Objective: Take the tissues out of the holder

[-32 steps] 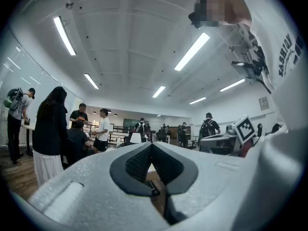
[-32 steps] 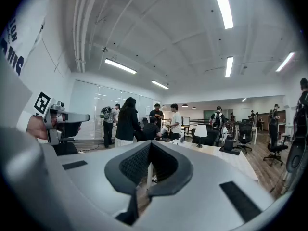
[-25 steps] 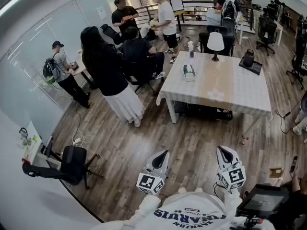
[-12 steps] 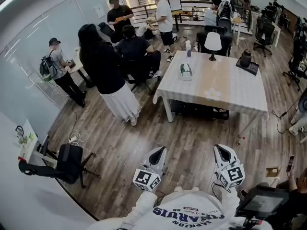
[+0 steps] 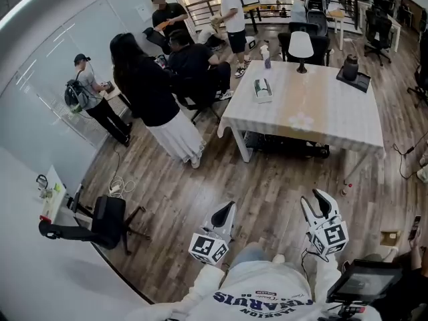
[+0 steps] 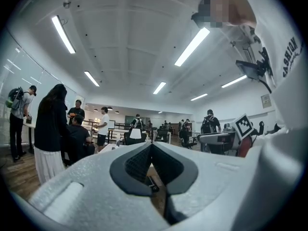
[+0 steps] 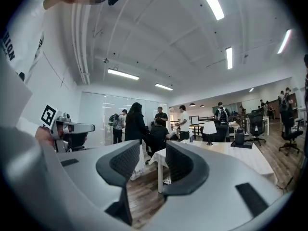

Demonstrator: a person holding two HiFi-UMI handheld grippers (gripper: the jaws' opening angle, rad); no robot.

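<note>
Standing on the wood-plank floor [image 5: 267, 186], you hold both tools level in front of your chest, well short of the square table with the white cloth [image 5: 334, 122]. Your left tool [image 5: 229, 206] is clenched: in the left gripper view its dark ribbed pads [image 6: 137, 165] meet at the tip with nothing between them. Your right tool [image 5: 317, 202] is released, and its jaws have just been opening. In the right gripper view its pads [image 7: 120, 162] stand apart. Only the floor and the near corner of the table show through the gap, so it grasps nothing.

The pale box-shaped tissue holder [image 5: 263, 91] sits on the table close to its far left edge, well apart from both tools. Whether any tissue sticks out of it is too small to tell. A lamp with a white shade [image 5: 300, 45] stands on the far side of the table, and a dark jug-like object [image 5: 350, 67] rests on a dark tray near the far right corner.

Left of the table, a person in a black top and long white skirt [image 5: 150, 95] stands with their back to you, with more people gathered beyond. A black office chair [image 5: 100, 221] sits near the white wall at your left
</note>
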